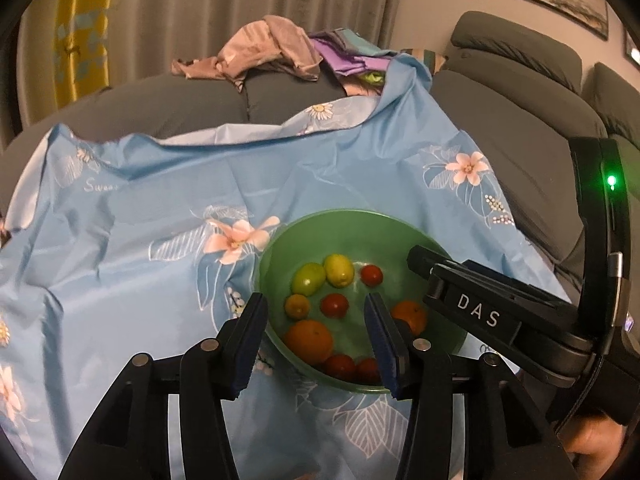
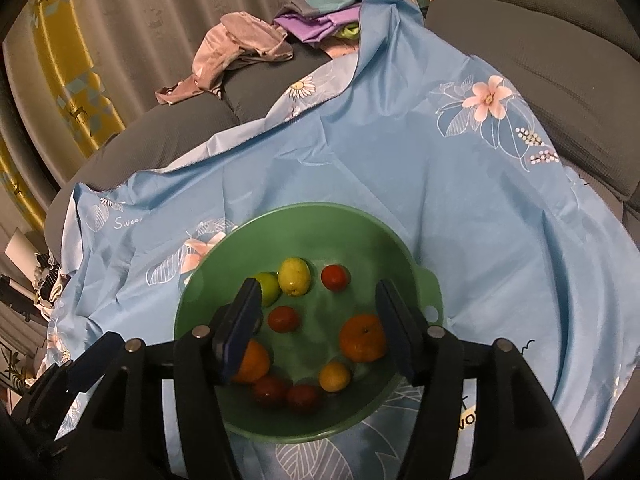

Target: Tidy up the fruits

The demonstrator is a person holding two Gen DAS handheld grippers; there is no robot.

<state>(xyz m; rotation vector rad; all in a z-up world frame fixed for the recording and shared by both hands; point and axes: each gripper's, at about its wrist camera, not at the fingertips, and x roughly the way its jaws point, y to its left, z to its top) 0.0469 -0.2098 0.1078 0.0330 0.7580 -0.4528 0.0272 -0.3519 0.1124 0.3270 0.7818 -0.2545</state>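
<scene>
A green bowl [image 1: 348, 224] [image 2: 320, 220] sits on a blue flowered cloth. It holds two oranges [image 1: 309, 340] [image 2: 362, 338], two green-yellow fruits [image 1: 308, 278] [image 2: 294, 276], a small yellow fruit [image 1: 297, 306] [image 2: 335, 376] and several red tomatoes [image 1: 334, 305] [image 2: 283, 319]. My left gripper [image 1: 316, 308] is open and empty above the bowl's near side. My right gripper [image 2: 318, 296] is open and empty over the bowl. The right gripper's body also shows in the left wrist view [image 1: 500, 312], at the bowl's right rim.
The blue cloth [image 1: 160, 240] [image 2: 480, 200] covers a grey sofa [image 1: 520, 128] [image 2: 540, 40]. A pile of clothes [image 1: 272, 48] [image 2: 248, 44] lies on the sofa behind. Curtains hang at the back.
</scene>
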